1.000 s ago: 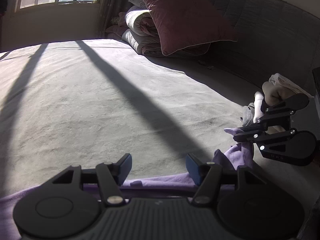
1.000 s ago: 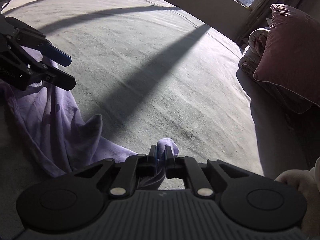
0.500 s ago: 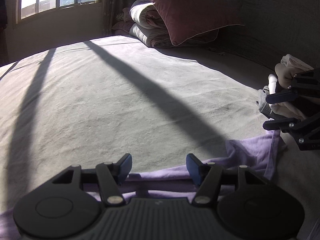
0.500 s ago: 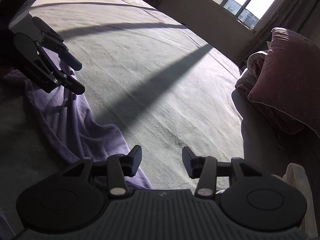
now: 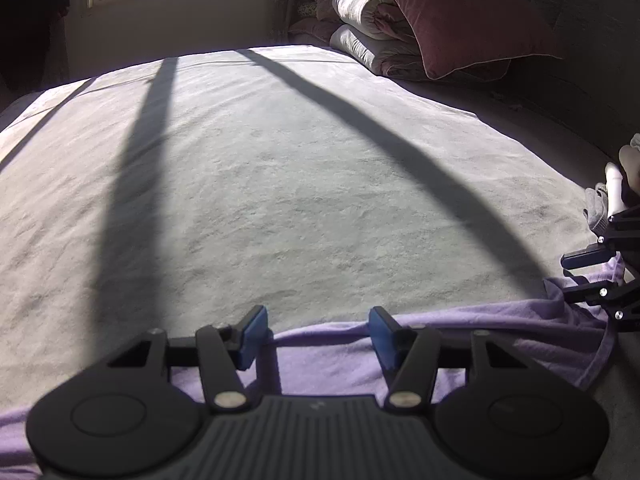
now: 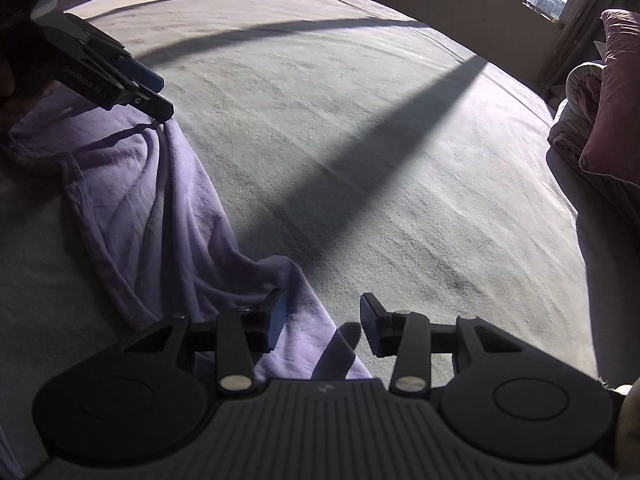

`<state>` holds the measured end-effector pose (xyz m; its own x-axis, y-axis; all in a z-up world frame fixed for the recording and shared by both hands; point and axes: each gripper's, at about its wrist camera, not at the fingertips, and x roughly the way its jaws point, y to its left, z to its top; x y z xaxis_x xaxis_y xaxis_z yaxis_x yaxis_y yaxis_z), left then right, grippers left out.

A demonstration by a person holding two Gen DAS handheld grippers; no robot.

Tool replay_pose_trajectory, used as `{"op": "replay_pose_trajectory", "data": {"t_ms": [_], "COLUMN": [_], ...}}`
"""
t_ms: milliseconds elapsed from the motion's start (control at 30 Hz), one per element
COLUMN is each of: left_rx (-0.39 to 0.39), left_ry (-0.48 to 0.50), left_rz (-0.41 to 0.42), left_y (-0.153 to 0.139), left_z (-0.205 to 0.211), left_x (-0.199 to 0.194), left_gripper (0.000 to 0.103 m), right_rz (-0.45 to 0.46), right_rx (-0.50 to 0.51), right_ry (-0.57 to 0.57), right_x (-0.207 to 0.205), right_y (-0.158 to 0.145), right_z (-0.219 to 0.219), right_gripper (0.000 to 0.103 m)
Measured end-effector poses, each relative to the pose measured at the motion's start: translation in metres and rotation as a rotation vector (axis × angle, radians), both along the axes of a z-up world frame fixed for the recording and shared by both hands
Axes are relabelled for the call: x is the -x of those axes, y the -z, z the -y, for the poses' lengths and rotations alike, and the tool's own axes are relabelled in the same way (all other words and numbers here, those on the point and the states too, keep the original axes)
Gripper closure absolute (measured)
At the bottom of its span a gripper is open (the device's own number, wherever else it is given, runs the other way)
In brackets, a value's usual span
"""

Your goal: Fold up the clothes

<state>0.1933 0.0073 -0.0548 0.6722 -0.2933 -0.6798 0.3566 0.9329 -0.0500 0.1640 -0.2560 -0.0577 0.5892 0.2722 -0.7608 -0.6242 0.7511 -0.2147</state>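
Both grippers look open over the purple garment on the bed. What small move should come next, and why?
Probably lower the right gripper and close it on the garment edge beneath it. Both grippers are open and hold nothing; the cloth lies rumpled and bunched along the near side of the bed, with the left gripper also over its edge. A fresh grip seems needed before it can be spread or folded.

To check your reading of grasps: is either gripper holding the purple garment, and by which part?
Nothing is held. The left gripper and right gripper are both open above the purple garment.
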Motion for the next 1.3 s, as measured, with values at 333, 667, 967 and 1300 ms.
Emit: {"op": "replay_pose_trajectory", "data": {"t_ms": [333,667,967,1300], "left_rx": [0.047,0.076,0.002,0.041], "left_ry": [0.012,0.032,0.066,0.031], "left_rz": [0.008,-0.011,-0.010,-0.004], "left_y": [-0.001,-0.007,0.002,0.000], "left_z": [-0.002,-0.007,-0.001,-0.009], "left_x": [0.001,0.003,0.003,0.001], "left_gripper": [0.102,0.058,0.048,0.048], "right_rz": [0.162,0.111,0.015,0.255], "right_rx": [-0.013,-0.017,0.023,0.042], "right_ry": [0.106,0.030,-0.079,0.085], "right_x": [-0.005,0.008,0.007,-0.002], "right_y": [-0.015,-0.023,0.000,-0.014], "right_z": [-0.001,-0.001,-0.012,-0.020], "right_gripper": [0.102,0.057,0.098,0.102]}}
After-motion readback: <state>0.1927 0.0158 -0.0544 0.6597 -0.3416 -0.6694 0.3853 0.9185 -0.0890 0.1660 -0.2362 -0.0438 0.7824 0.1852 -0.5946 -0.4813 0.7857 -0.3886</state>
